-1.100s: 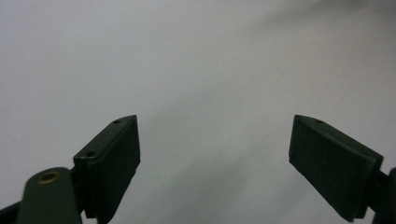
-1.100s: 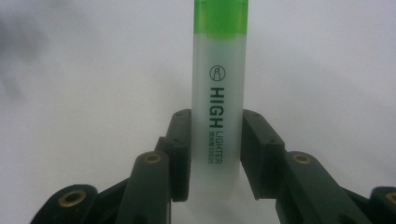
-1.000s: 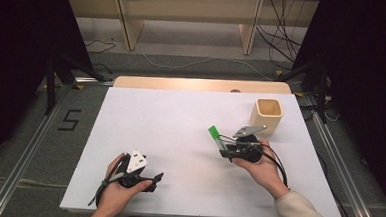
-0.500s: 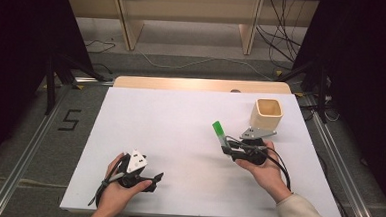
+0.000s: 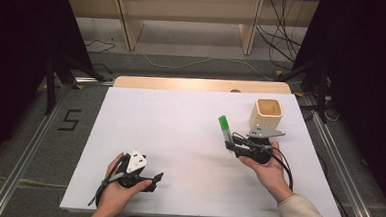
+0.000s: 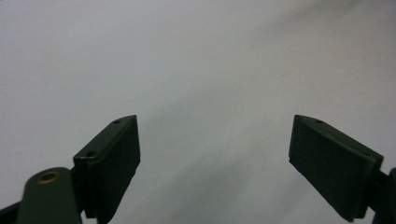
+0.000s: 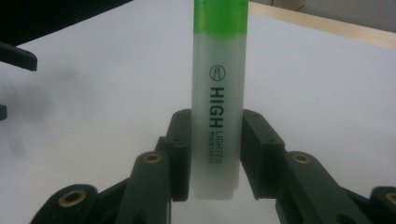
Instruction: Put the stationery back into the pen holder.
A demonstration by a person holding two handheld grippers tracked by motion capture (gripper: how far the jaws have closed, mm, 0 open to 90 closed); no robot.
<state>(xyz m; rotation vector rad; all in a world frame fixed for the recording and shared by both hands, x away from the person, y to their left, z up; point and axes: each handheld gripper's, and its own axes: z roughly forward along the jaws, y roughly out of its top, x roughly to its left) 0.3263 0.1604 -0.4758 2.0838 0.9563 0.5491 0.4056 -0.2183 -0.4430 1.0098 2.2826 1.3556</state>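
Right tool (image 5: pixel 228 146) has the green highlighter (image 5: pixel 225 130) clamped upright near the surface's right edge, just short of the wooden cup (image 5: pixel 267 114), drop-off looks undone; left tool (image 5: pixel 152 179) sits wide open, empty.

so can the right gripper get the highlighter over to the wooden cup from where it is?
Probably yes. The right gripper is shut on the green highlighter, and the wooden cup stands open-topped just beyond it, with bare white table between them. The left gripper sits open, well off to the side.
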